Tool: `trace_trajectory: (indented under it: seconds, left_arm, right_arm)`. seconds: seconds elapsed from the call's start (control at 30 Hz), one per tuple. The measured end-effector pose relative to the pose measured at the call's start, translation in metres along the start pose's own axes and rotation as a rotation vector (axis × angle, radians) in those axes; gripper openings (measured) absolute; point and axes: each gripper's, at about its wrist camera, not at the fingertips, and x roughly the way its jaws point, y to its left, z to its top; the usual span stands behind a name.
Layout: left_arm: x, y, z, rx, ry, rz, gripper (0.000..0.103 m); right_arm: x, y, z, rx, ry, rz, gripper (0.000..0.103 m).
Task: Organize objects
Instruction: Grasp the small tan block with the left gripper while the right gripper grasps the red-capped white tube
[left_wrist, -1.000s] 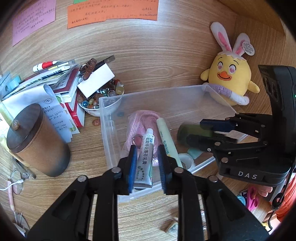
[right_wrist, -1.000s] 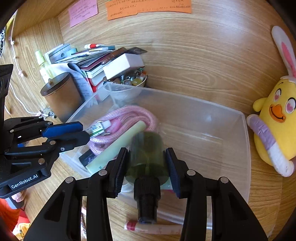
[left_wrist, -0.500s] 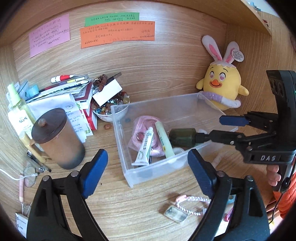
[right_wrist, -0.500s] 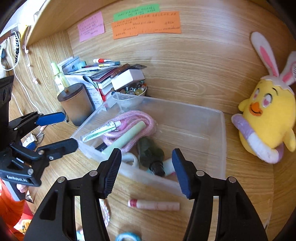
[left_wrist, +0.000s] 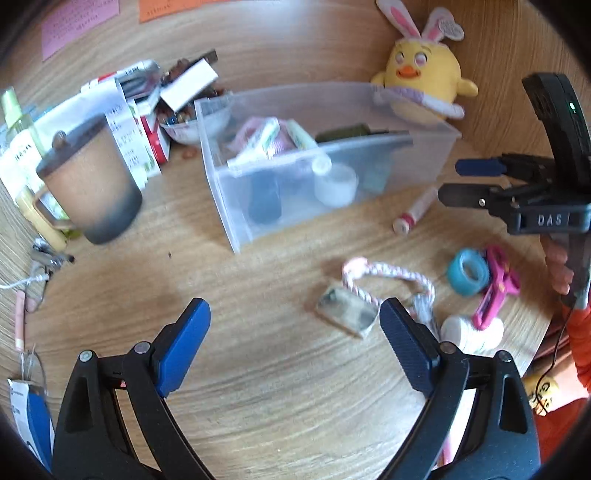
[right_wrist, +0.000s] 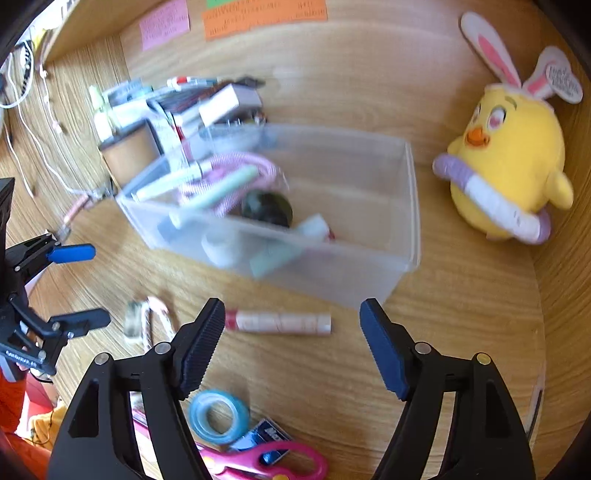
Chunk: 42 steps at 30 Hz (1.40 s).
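Your bin (right_wrist: 402, 206) sits mid-desk (left_wrist: 258, 387); tube (left_wrist: 255, 142), cord (right_wrist: 255, 166), bottle (right_wrist: 267, 206) inside. Plush toy (right_wrist: 506, 158) at 2 o'clock from bin. Mug (left_wrist: 90, 181) at 9, paper pile (left_wrist: 129, 110) behind mug. Glue stick (right_wrist: 277, 322), tape roll (right_wrist: 218, 415), scissors (right_wrist: 266, 461) at 6, before bin.

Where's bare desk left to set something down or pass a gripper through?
Bare wood lies left of the clear bin, between it and the brown lidded cup, running down to the left hand-held gripper. Another strip separates the bin from the yellow plush. Crowded: the blue tape, pink scissors, rope keychain.
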Motion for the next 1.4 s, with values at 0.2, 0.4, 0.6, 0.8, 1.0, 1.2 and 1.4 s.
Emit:
trace_trajectory:
  seconds: [0.2,0.4,0.6,0.8,1.0,1.2,1.4]
  left_arm:
    - [0.016,-0.005,-0.010,0.008,0.057,-0.030,0.094]
    - [0.025,-0.017,-0.008,0.068,0.065,-0.027,0.094]
    - [0.023,-0.021,-0.008,0.086,0.027,-0.030,0.074]
    - [0.018,-0.018,-0.010,0.072,0.007,-0.050,0.042]
    - [0.019,-0.007,-0.009,0.034,0.000,-0.024,0.040]
    - [0.009,0.008,0.000,-0.016,-0.040,-0.013,0.040]
    - [-0.003,0.015,0.012,-0.052,-0.087,-0.012,0.040]
  right_arm:
    - [0.024,0.005,-0.003,0.011,0.074,0.018,0.081]
    - [0.042,0.017,-0.001,-0.017,0.124,-0.002,0.081]
    - [0.047,0.023,-0.002,-0.043,0.120,-0.037,0.081]
    - [0.046,0.013,0.000,0.026,0.102,-0.014,0.080]
    - [0.044,0.010,-0.002,0.034,0.093,-0.024,0.057]
    - [0.032,0.014,-0.006,-0.029,0.094,0.061,0.057]
    - [0.023,0.020,-0.001,-0.121,0.040,0.015,0.057]
